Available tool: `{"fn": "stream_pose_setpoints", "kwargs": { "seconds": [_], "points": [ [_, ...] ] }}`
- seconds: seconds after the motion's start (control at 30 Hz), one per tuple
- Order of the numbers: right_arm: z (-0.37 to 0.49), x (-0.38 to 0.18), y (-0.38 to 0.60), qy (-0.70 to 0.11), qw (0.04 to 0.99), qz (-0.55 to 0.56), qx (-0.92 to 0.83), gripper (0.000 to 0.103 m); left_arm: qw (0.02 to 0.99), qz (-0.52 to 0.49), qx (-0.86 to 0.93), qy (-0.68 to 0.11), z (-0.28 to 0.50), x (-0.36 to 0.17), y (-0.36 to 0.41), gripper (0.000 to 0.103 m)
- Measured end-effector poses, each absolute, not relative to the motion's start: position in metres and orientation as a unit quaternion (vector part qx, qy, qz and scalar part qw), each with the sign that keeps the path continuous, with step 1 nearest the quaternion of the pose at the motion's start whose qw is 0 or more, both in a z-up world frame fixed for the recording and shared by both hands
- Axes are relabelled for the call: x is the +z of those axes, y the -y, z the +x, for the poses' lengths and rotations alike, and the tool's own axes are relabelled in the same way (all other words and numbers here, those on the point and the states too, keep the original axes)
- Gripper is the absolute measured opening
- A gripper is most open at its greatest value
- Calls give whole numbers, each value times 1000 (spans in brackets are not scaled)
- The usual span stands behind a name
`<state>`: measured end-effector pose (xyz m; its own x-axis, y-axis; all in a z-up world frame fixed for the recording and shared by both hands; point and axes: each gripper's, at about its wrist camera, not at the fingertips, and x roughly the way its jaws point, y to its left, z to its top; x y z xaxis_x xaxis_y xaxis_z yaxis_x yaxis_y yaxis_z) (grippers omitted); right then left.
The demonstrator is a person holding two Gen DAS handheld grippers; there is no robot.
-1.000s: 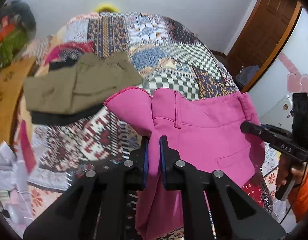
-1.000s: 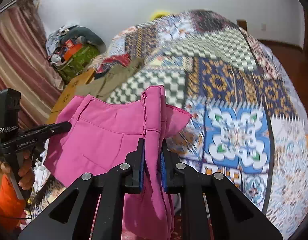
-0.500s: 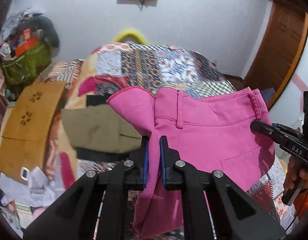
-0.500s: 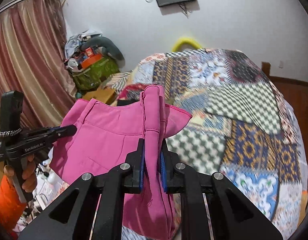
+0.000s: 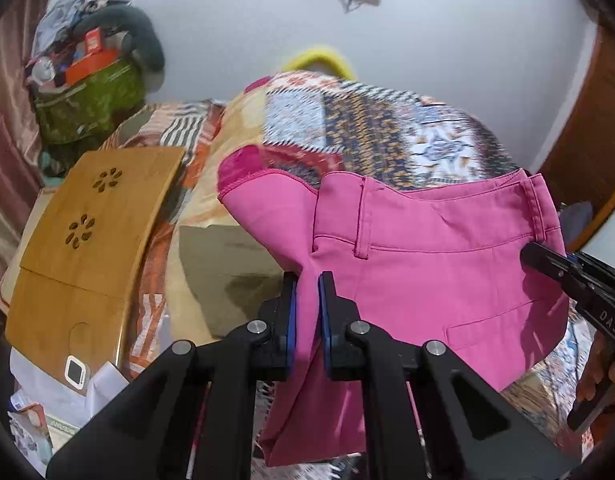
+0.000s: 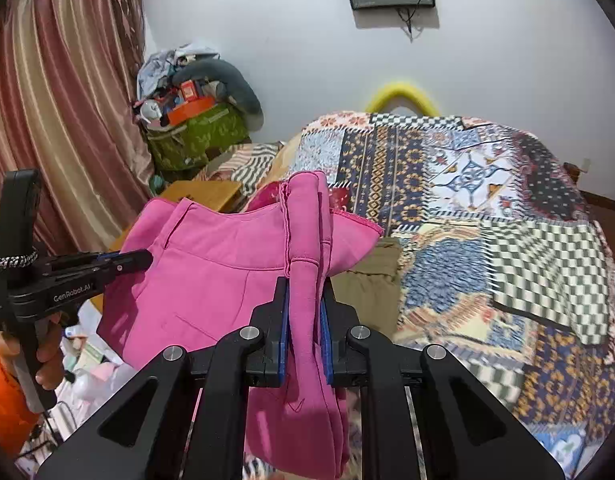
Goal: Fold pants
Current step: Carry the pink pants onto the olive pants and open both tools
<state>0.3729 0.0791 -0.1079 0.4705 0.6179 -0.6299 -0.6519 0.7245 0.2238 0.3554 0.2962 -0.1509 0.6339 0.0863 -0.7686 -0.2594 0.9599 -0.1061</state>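
Left gripper (image 5: 306,280) and right gripper (image 6: 305,284) each clamped on waistband of pink pants (image 5: 427,280), held up above patchwork bedspread (image 6: 487,220).

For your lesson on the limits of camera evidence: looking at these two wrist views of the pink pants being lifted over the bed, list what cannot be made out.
- Legs of the pink pants: left wrist view, cut off by the bottom edge and the left hand-held gripper.
- Olive garment: right wrist view, mostly behind the pants; its type is unclear.
- Patchwork bedspread: motion-blurred.
- Person: only a hand and an orange sleeve show at the edge.
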Motion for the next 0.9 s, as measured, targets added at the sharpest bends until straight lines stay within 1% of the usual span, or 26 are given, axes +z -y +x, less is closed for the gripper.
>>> {"fn": "stream_pose_setpoints", "kwargs": {
  "seconds": [0.27, 0.57, 0.63, 0.67, 0.7, 0.8, 0.9],
  "points": [
    [410, -154, -124, -383, 853, -38, 353, 12, 887, -120, 115, -431, 390, -195, -328, 10],
    [440, -194, -143, -430, 834, -55, 341, 12, 864, -139, 117, -469, 425, -250, -346, 11],
    [441, -200, -144, -438, 830, -68, 338, 12, 860, -140, 120, -476, 427, -260, -350, 17],
    [441, -202, -145, -439, 830, -71, 337, 12, 857, -143, 127, -478, 427, -264, -354, 24],
    [440, -202, -144, -440, 830, -74, 335, 13, 855, -148, 132, -479, 426, -266, -359, 30],
    [439, -202, -140, -445, 830, -75, 327, 18, 851, -168, 133, -479, 420, -267, -371, 36],
    [438, -203, -133, -447, 833, -86, 316, 18, 848, -156, 146, -485, 412, -263, -374, 39]
  ]
}}
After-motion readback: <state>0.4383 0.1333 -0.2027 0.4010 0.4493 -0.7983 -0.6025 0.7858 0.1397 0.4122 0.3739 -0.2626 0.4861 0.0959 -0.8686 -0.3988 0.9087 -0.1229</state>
